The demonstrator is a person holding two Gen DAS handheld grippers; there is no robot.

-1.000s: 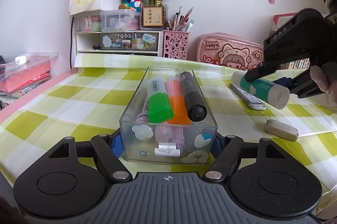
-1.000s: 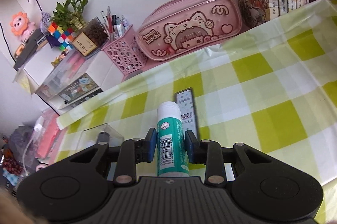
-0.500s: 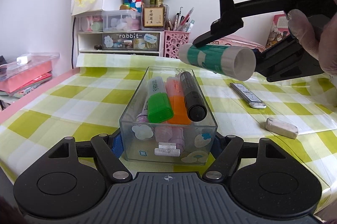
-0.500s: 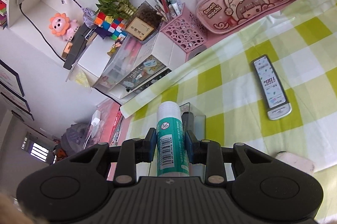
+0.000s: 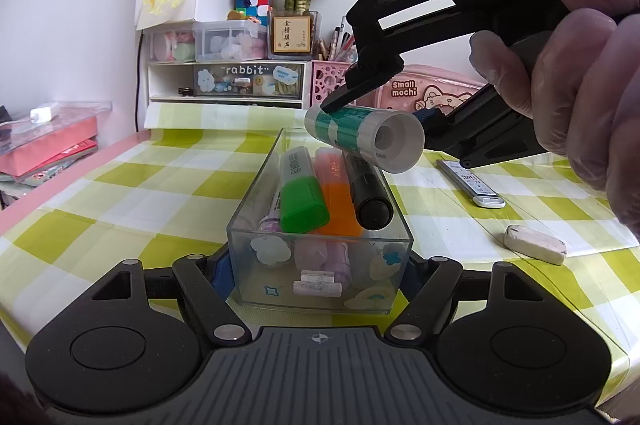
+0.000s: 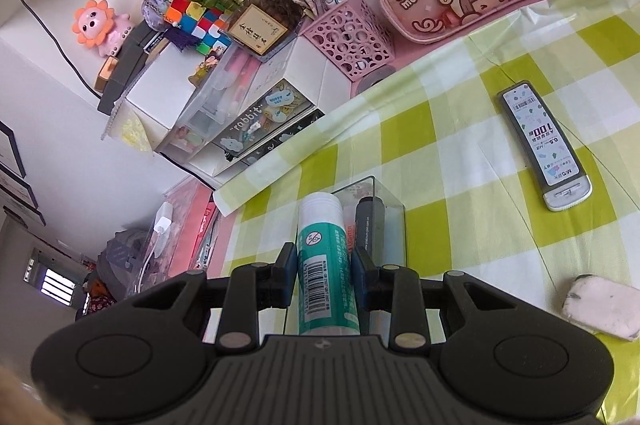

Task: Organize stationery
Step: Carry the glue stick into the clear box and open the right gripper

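- Glue stick (image 5: 362,137): green-and-white tube, white cap, barcode label; lies nearly level in the air above the far end of the box.
- Clear box (image 5: 320,257): rectangular, sticker-decorated, upright on the checked cloth; holds 3 markers lengthwise — green (image 5: 300,193), orange (image 5: 338,193), black (image 5: 366,191).
- Lead refill case (image 6: 544,153): flat on cloth.
- Eraser (image 6: 600,307): white, smudged, flat, near the cloth's edge.

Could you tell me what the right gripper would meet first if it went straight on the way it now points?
Probably the clear box: the right gripper, shut on the glue stick, points down over it, so the stick's tip would likely reach the black marker and highlighters inside. Depth is hard to judge.
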